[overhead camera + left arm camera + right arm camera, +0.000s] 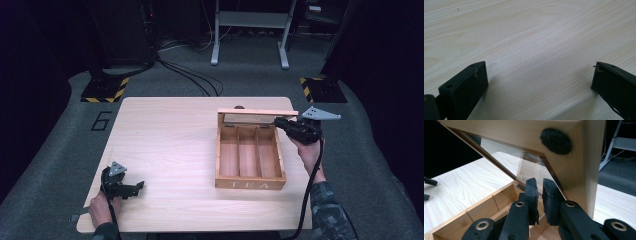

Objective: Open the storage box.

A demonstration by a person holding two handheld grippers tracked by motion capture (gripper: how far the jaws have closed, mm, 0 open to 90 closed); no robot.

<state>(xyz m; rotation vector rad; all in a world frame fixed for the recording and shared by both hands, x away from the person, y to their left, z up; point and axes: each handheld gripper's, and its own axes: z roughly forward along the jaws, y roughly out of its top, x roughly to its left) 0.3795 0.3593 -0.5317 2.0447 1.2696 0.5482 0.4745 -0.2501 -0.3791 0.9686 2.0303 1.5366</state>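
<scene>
right claw (540, 195) nearly closed, empty | left claw (539, 80) wide, empty | 1 tea box (250, 184), 3 compartments

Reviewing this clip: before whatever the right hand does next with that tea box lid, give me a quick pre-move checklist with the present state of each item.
1. Lid of the tea box raised, standing about upright: ok.
2. Right gripper at the lid's right edge, jaws nearly closed beside the frame; whether they pinch it: cannot tell.
3. Three compartments look empty in the high view, nothing to catch the lid: ok.
4. Left gripper out of the way, near the table's front left corner, jaws wide apart over bare wood: ok.
5. Box steadied by anything other than its own weight: not ok, nothing holds its base.
6. Hinges at the back sound: cannot tell.
</scene>
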